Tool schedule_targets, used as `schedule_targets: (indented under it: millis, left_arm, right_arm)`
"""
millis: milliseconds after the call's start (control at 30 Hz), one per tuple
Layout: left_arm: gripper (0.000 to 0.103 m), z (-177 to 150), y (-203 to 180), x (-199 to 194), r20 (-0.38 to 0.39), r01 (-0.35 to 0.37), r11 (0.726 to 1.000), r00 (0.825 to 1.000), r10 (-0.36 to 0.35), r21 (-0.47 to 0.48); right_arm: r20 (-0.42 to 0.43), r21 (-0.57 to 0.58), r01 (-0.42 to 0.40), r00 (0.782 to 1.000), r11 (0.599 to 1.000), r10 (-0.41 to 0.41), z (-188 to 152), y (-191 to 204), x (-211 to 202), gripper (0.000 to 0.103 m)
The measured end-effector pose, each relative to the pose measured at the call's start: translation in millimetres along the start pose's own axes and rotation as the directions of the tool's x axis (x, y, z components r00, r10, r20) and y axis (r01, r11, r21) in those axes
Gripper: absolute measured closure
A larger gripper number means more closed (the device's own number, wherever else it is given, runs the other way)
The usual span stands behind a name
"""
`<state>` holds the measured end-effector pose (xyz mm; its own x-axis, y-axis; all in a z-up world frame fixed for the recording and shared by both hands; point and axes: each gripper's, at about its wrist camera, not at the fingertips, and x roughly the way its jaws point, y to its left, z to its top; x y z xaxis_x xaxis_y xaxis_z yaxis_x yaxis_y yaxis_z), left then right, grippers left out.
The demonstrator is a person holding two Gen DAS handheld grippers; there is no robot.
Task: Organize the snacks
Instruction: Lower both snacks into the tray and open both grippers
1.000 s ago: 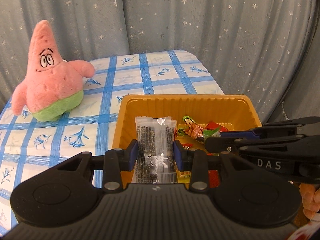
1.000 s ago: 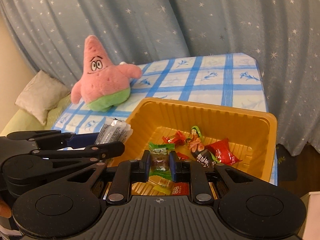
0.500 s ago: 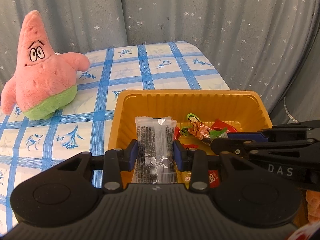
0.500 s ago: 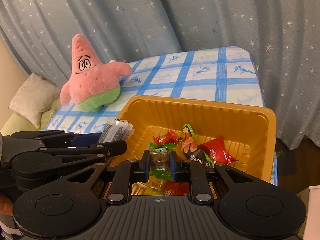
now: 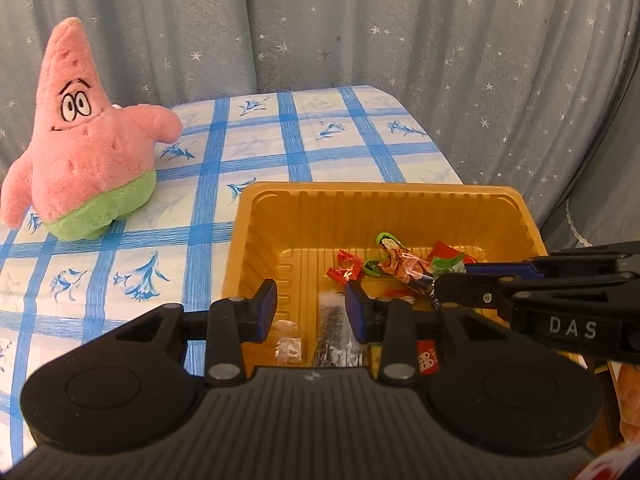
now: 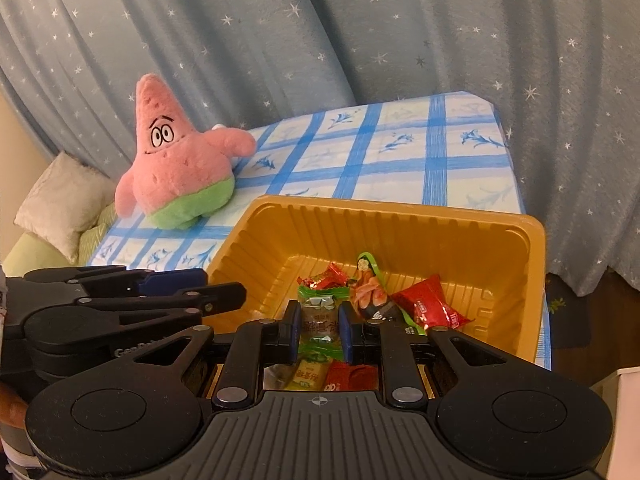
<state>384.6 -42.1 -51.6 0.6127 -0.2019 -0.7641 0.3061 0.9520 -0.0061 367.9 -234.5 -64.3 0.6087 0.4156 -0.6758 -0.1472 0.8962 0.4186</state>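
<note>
Fingers of the left gripper (image 5: 310, 308) stand apart with nothing between the blue pads; a clear packet with dark filling (image 5: 334, 336) lies below them on the floor of the orange tray (image 5: 384, 204), at its near left part, free of the pads. Just left of it on the tray floor lies a small clear scrap (image 5: 289, 350). The right gripper (image 6: 319, 326) is clenched on a small candy with a clear middle and green ends (image 6: 320, 320), held above the near part of the tray. Under it lie a yellow packet (image 6: 306, 374) and a red packet (image 6: 346, 376). Slightly farther in, toward the right of the tray floor, sit a red twisted candy (image 6: 328, 278), a green-edged wrapper showing a figure (image 6: 370, 286) and a red pouch (image 6: 430, 306), close together. The tray rests at the near right part of a blue-checked tablecloth (image 6: 400, 152). Farther off to the left, a pink star plush toy (image 5: 84, 140) stands upright on the cloth, well apart from the tray. A grey curtain with stars (image 5: 360, 20) hangs behind, and in the right wrist view a pale cushion (image 6: 64, 204) lies at far left.
</note>
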Motion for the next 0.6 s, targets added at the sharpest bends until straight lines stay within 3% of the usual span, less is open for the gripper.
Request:
schedule_targets:
  millis: [600]
  left_arm:
    - [0.069,-13.1,21.1,-25.2,0.018,0.004,0.998,1.000,-0.003,-0.067]
  right_arm:
    - [0.005,-0.004,0.018,1.000,1.000,-0.018,5.6,8.9,15.3,0.082]
